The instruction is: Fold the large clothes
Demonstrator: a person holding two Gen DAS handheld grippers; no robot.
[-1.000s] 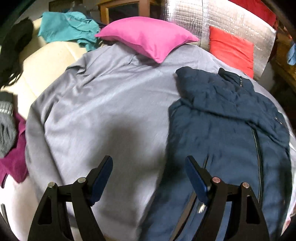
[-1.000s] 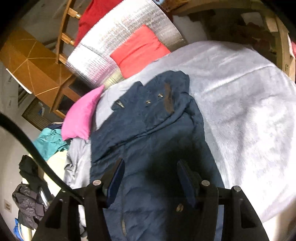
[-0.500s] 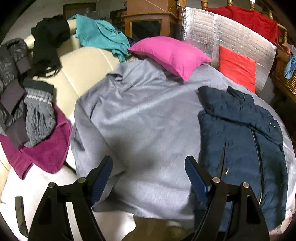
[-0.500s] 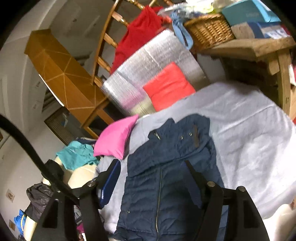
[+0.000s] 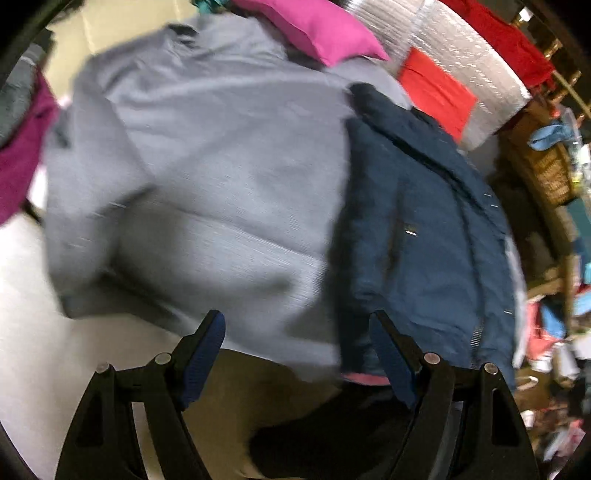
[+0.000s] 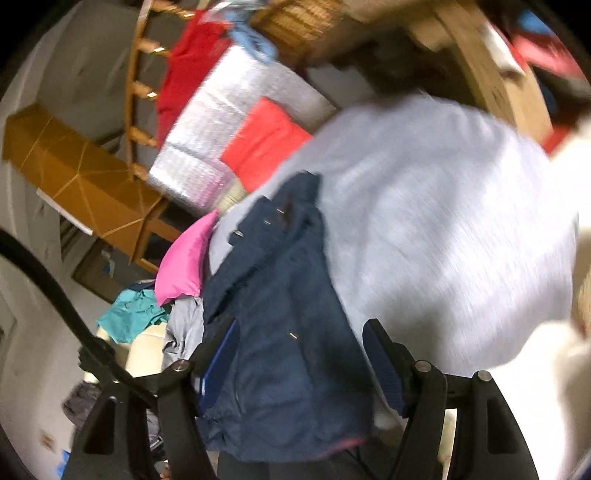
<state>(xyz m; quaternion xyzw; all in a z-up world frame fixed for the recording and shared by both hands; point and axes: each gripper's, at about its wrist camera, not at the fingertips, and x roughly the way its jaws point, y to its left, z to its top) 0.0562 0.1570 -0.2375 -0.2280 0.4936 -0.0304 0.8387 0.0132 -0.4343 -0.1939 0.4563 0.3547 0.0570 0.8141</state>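
Grey sheet [image 5: 207, 155] bears navy jacket [image 5: 424, 229]; both grippers [image 5: 295, 354] [image 6: 299, 365] gape empty.

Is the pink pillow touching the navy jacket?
Apart. In the left wrist view, the pink pillow sits beyond the navy jacket, with a strip of grey cover showing between them.

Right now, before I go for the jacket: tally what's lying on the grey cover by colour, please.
Navy: 1, the jacket
Pink: 1, the pillow
Red: 1, the cushion, against the silver panel; the blur hides whether it touches the grey cover
Total: 3
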